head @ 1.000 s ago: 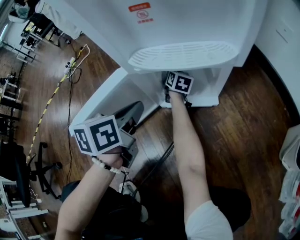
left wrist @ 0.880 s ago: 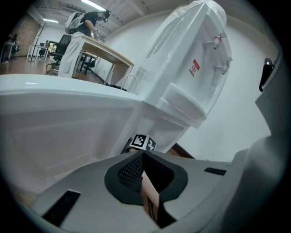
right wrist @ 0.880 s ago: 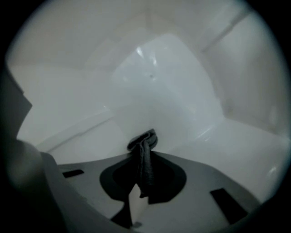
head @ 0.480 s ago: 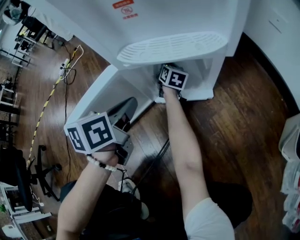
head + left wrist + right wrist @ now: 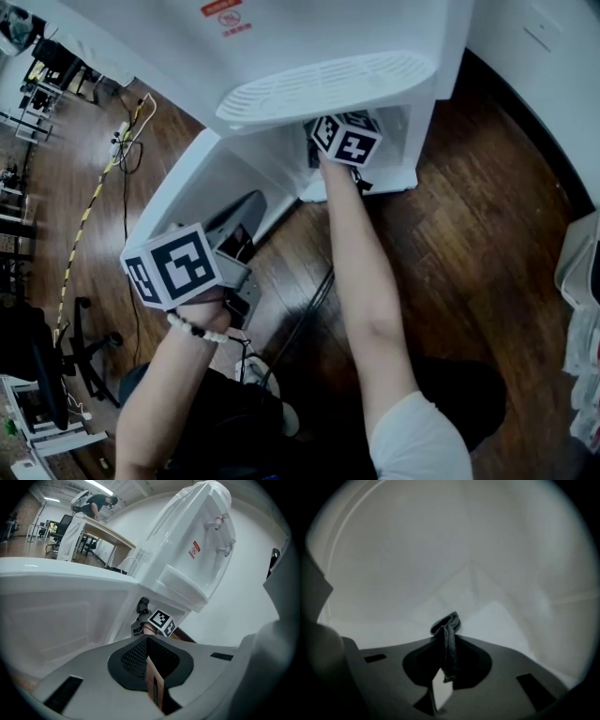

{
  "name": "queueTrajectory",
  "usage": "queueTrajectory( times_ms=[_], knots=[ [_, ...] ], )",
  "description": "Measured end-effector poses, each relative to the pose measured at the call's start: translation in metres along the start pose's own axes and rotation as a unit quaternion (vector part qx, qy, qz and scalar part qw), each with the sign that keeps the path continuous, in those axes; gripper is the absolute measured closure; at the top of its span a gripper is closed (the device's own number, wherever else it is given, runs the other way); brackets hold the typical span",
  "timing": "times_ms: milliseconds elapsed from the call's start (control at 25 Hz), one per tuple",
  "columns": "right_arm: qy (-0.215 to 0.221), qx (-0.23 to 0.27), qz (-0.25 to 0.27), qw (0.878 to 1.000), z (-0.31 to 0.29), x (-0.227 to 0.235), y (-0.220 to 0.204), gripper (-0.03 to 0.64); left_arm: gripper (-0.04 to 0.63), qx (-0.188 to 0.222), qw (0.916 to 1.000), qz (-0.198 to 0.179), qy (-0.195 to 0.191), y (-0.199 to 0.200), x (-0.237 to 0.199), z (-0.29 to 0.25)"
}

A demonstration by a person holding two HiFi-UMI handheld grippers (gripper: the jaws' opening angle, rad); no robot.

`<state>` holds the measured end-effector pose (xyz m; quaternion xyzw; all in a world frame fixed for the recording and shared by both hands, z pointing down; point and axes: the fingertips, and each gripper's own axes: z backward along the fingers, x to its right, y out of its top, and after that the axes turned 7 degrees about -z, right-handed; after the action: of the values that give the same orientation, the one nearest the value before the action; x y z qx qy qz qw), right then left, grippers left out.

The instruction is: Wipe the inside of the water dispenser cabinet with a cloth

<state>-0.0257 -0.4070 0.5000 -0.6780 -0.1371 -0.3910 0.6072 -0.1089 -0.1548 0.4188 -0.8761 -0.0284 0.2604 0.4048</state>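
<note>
While right gripper [image 5: 447,639] clamps cloth [image 5: 451,623] inside cabinet [image 5: 401,141], left gripper [image 5: 146,641] fingers [image 5: 131,660] closed, empty, beside open door [image 5: 192,202].

We count one water dispenser [image 5: 309,37] with two taps [image 5: 214,523] [image 5: 225,550] and one cabinet door [image 5: 202,192]. Two grippers: left gripper [image 5: 147,640], right gripper [image 5: 447,620]. Two marker cubes [image 5: 172,267] [image 5: 347,139]. One cloth [image 5: 449,641]. One bracelet [image 5: 195,328]. One office chair [image 5: 80,342], near left.

The left gripper [image 5: 148,641] and right gripper [image 5: 449,620] are grey plastic with dark meshed pads, and each carries a white cube with black square markers. In the head view, a pale bead bracelet [image 5: 194,328] is at 8 o'clock and a white short sleeve [image 5: 417,441] at 5 o'clock.
</note>
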Motion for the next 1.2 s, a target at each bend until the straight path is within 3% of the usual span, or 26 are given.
queueTrajectory(
  times_ms=[280,400,600,800,1000,1200],
  knots=[
    [0.023,0.037,0.002,0.999,0.002,-0.021,0.027,0.577,0.600,-0.001,1.0000,0.004,0.001,-0.001,-0.002,0.000],
    [0.018,0.029,-0.012,0.999,0.000,-0.014,0.021,0.577,0.600,-0.001,0.9999,0.011,0.001,-0.004,-0.005,-0.001],
    [-0.038,-0.038,-0.053,0.997,-0.004,0.020,-0.023,0.577,0.600,-0.005,1.0000,0.003,0.002,-0.003,-0.002,-0.002],
    [-0.105,-0.088,-0.109,0.985,0.002,0.061,-0.069,0.577,0.600,-0.005,1.0000,0.004,0.002,-0.003,-0.003,-0.002],
    [-0.146,-0.114,-0.160,0.969,0.011,0.088,-0.098,0.575,0.600,-0.007,0.9999,0.009,0.000,-0.004,-0.003,-0.003],
    [-0.169,-0.108,-0.218,0.955,0.017,0.104,-0.105,0.574,0.600,-0.008,0.9999,0.006,-0.002,-0.004,-0.002,-0.004]
  ],
)
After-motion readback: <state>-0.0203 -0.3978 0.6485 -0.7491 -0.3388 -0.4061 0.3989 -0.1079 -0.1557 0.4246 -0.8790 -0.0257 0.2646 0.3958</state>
